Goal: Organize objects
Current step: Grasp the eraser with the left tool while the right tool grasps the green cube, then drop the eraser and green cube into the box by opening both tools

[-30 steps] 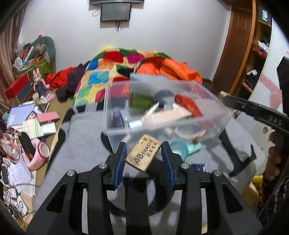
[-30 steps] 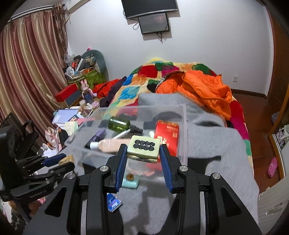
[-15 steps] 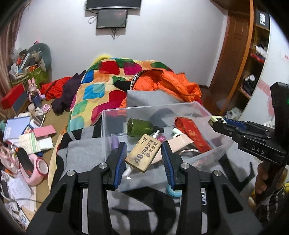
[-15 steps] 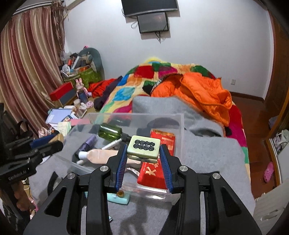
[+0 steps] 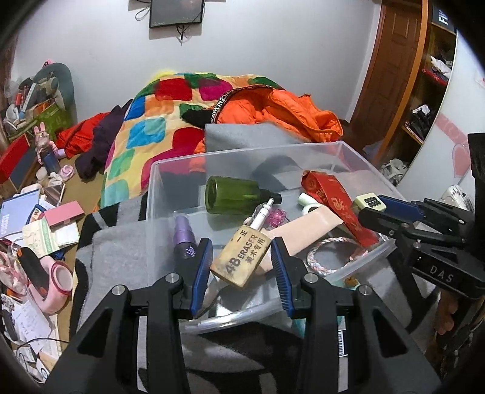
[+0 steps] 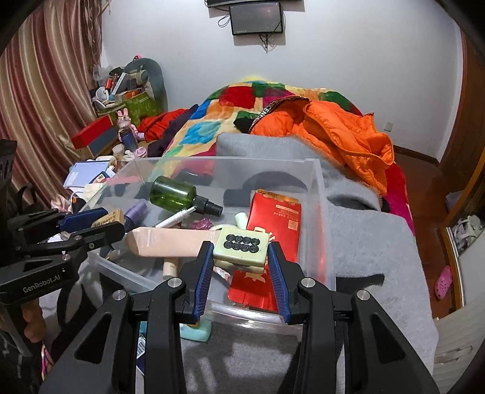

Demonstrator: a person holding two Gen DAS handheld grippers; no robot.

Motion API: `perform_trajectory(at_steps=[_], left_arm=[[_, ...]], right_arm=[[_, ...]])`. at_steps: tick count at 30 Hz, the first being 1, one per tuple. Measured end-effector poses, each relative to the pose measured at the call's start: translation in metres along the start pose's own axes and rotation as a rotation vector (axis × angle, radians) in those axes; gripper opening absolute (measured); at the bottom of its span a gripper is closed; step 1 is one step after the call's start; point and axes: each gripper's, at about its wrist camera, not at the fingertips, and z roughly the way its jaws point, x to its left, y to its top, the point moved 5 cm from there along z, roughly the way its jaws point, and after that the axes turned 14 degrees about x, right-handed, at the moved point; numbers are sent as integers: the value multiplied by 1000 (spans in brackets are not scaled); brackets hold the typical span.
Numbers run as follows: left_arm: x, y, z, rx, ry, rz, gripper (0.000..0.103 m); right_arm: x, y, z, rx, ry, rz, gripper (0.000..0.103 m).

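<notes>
Eraser (image 5: pixel 241 260) clamped in our left tool (image 5: pixel 241 266) over clear bin (image 5: pixel 242 154), mahjong tile (image 6: pixel 241 247) clamped in our right tool (image 6: pixel 239 263) above red packet (image 6: pixel 274 215), only left view shows braided bracelet (image 5: pixel 330 254) inside.

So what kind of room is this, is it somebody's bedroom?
Most likely a bedroom, a messy one. There is a bed under a colourful patchwork quilt, a puffy orange jacket thrown on it, striped pinkish curtains at the side and a dark flat screen on the wall.
</notes>
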Motion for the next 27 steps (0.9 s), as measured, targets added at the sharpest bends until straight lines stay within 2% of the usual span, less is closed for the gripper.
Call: perform_trajectory(at_steps=[8, 11, 13, 18, 23, 27], left_arm=[[1, 0, 1, 13, -26, -18, 40], [0, -1, -2, 10, -29, -19, 45], [0, -1, -5, 2, -17, -18, 53], [-1, -6, -20, -23, -37, -31, 55], [-2, -15, -41, -66, -26, -38, 63], [-1, -28, -54, -90, -28, -47, 69]], right_arm=[[0, -1, -3, 4, 7, 4, 33], [0, -2, -6, 3, 17, 5, 34], [0, -3, -10, -2, 25, 6, 36], [0, -12, -28, -27, 58, 4, 43], [10, -25, -47, -48, 82, -42, 53], [21, -41, -49, -26, 119, -70, 58]])
